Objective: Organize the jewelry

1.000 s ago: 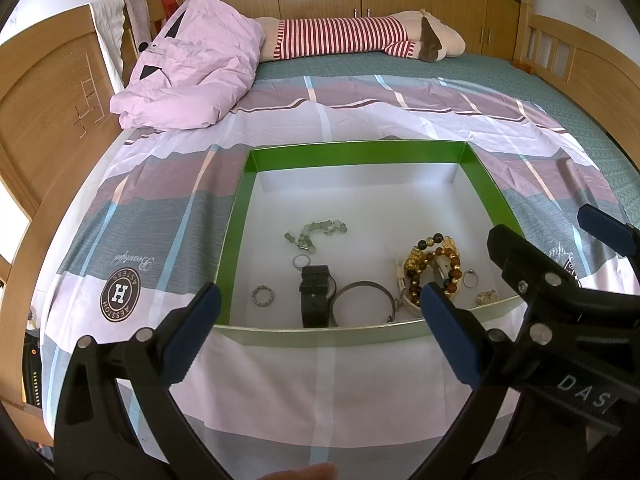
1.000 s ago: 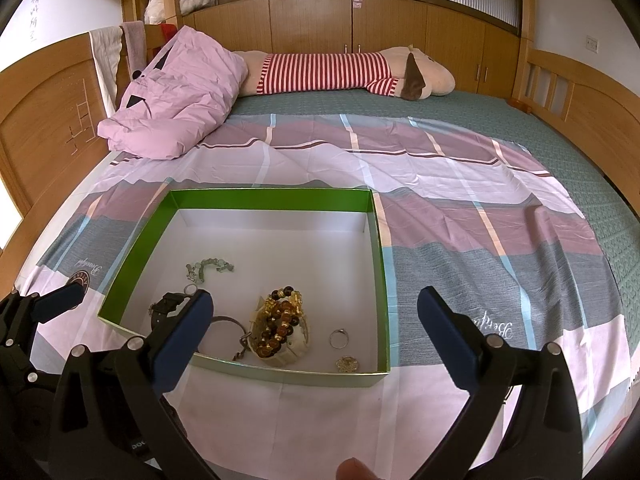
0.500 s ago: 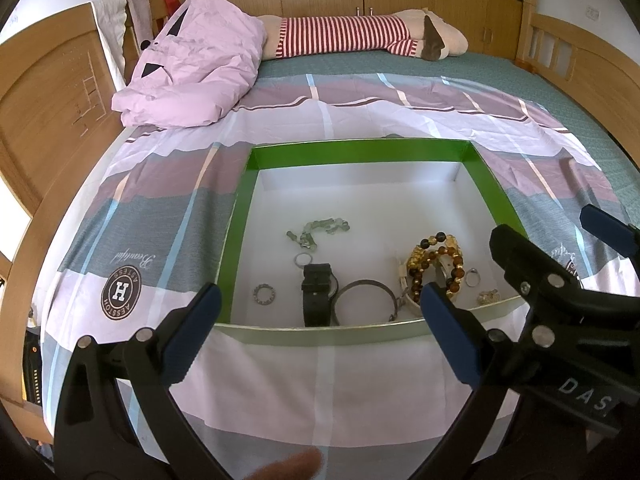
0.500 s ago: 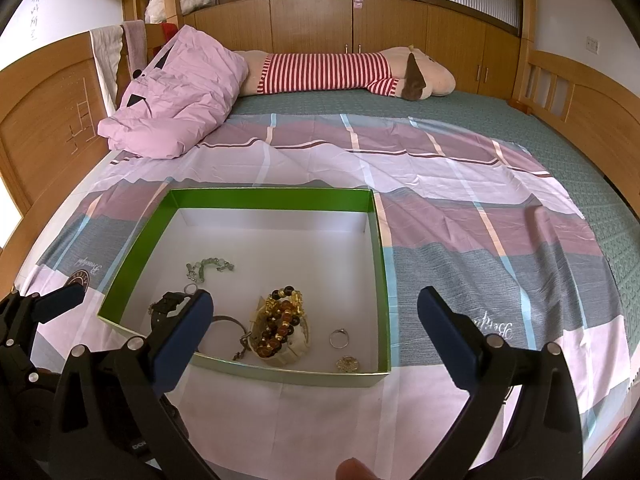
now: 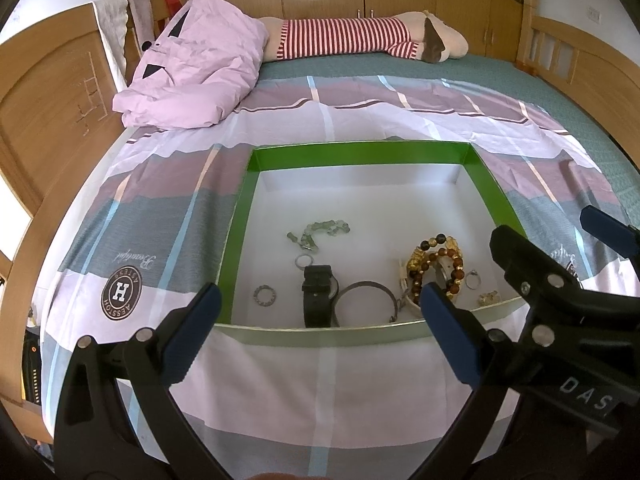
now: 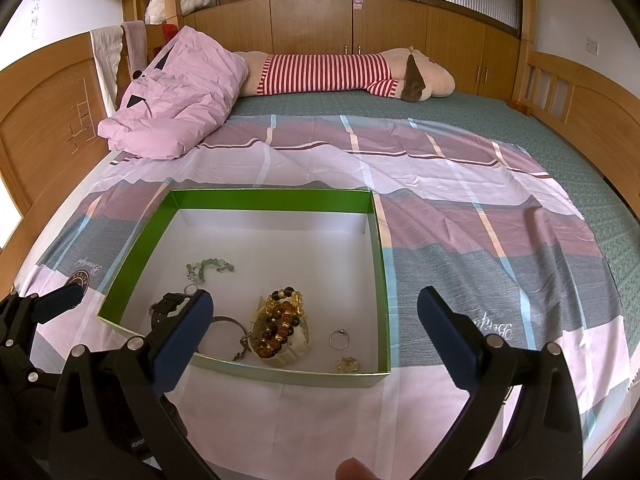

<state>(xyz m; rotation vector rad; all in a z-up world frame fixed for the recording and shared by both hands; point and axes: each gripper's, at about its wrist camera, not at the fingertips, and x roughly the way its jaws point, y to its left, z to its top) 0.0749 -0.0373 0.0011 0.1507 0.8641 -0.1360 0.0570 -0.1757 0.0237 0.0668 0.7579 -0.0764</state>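
Tongs first: we hold the left gripper [image 5: 316, 316] and right gripper [image 6: 314, 320] spread wide, both empty, short of the green box [image 5: 240, 220]. Just beyond the tips lie a black watch [image 5: 318, 294], a bangle [image 5: 364, 286] and amber beads [image 6: 282, 320]; a green bracelet [image 5: 320, 232] farther in.

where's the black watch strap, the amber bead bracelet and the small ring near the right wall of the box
black watch strap [image 5: 317, 296], left wrist view, middle of the band
amber bead bracelet [image 6: 282, 320], right wrist view, bead cluster
small ring [image 6: 339, 338], right wrist view, its band
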